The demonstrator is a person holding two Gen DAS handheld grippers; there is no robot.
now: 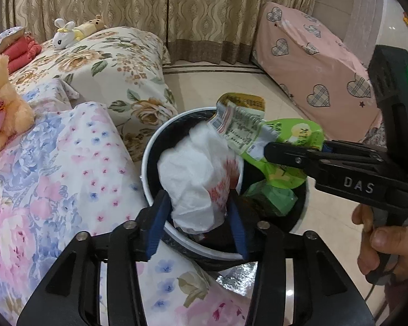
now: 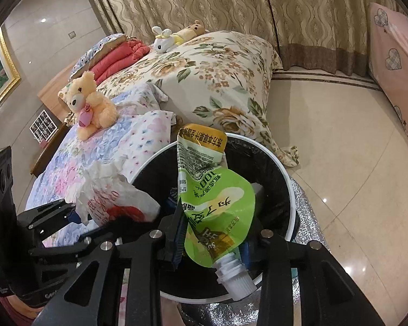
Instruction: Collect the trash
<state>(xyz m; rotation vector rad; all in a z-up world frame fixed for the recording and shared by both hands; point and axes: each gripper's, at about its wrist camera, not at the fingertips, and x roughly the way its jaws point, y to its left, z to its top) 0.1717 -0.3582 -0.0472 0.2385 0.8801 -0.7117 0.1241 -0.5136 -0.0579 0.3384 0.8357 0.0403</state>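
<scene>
A round bin with a white rim (image 1: pixel 145 163) (image 2: pixel 287 176) and a black liner stands on the floor beside the bed. My left gripper (image 1: pixel 197 217) is over its near edge, and its blue pads touch both sides of a crumpled white bag with red print (image 1: pixel 195 174) (image 2: pixel 108 198). The bag's red side is blurred. My right gripper (image 2: pixel 212 241) (image 1: pixel 269 149) is over the bin mouth, shut on a green drink pouch (image 2: pixel 217 203) (image 1: pixel 285 135) that stands upright with its white spout (image 2: pixel 235 282) hanging down. Green trash (image 1: pixel 272 198) lies inside the bin.
The bed with floral sheets (image 1: pixel 54 163) is on the left, with a teddy bear (image 2: pixel 89 103) and a large pillow (image 1: pixel 117 65) on it. Tiled floor (image 2: pixel 340 135) and pink-covered furniture (image 1: pixel 312 62) lie to the right. A silver mat (image 2: pixel 310 217) lies under the bin. A hand (image 1: pixel 380 239) holds the right gripper.
</scene>
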